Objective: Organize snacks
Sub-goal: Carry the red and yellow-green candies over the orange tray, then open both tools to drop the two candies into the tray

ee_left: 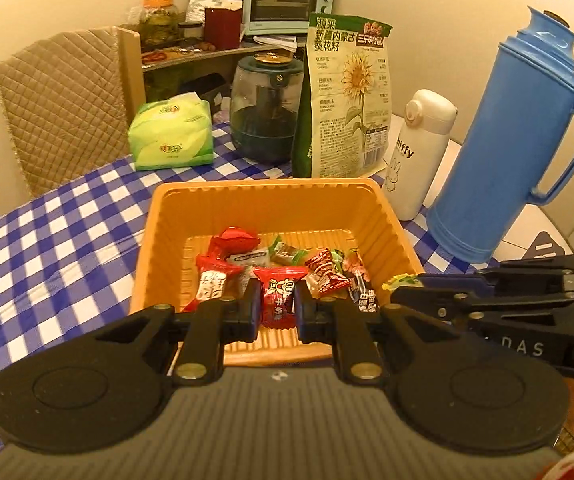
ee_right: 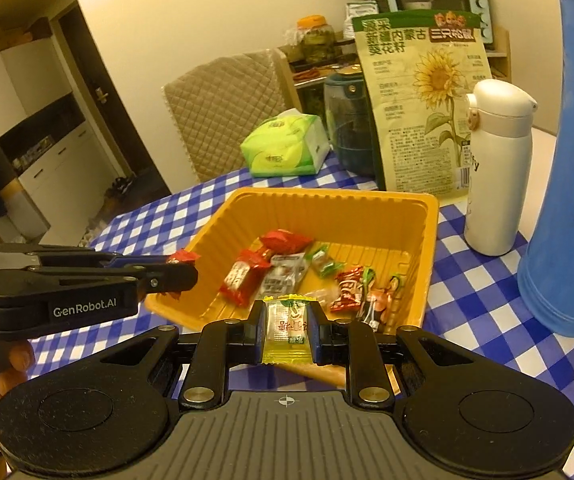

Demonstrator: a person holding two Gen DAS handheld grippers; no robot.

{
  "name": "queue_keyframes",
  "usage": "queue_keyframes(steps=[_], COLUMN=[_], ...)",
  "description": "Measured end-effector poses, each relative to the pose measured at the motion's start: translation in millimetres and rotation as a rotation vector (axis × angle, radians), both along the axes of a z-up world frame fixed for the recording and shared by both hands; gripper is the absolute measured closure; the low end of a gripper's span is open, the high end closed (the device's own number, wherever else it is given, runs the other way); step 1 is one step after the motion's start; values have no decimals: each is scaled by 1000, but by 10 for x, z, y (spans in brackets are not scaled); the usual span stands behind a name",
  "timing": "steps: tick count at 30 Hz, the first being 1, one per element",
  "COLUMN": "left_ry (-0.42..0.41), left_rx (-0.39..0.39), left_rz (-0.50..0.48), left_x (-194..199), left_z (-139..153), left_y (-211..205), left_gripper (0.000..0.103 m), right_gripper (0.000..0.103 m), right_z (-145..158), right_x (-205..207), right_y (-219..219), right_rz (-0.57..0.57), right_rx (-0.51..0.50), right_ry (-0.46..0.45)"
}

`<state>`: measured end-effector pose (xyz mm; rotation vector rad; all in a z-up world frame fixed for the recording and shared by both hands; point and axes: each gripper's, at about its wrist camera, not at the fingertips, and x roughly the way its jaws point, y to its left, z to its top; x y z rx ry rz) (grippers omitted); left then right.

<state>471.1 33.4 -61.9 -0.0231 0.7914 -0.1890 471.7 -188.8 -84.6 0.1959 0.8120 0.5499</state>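
Red crinkly foil, a wrapped candy (ee_left: pixel 278 300), sits clamped in the left hand-held gripper (ee_left: pixel 277 307); the right hand-held gripper (ee_right: pixel 285 326) pinches a yellow sachet (ee_right: pixel 285 330). Both hang over the near edge of the orange tray (ee_left: pixel 271 200) on the desk (ee_left: pixel 47 248). Light, slippery wrappers: grip mid-body.

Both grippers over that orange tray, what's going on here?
A person is sorting wrapped snacks into the orange tray on the checked tablecloth. The left gripper is shut on a red candy, held over the tray's near edge. The right gripper is shut on a yellow candy, also at the near rim. Neither piece has been released. Several wrapped sweets already lie in the tray. A sunflower seed bag stands just behind it.
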Motion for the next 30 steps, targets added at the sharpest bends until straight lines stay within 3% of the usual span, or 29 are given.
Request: queue_keyframes(steps=[13, 27, 30], left_ry=[77, 126, 133], left_rx=[-24, -22, -30], left_rz=[-23, -28, -27], left_x=[398, 571, 580], left_z=[-272, -438, -450], left_y=[-99, -146, -130], left_gripper=[88, 88, 79], right_gripper=[81, 81, 81], right_z=[-240, -356, -364], right_x=[302, 440, 462], right_y=[-68, -83, -93], right_rz=[-60, -79, -81], right_rx=[-18, -16, -15], right_ry=[52, 78, 81])
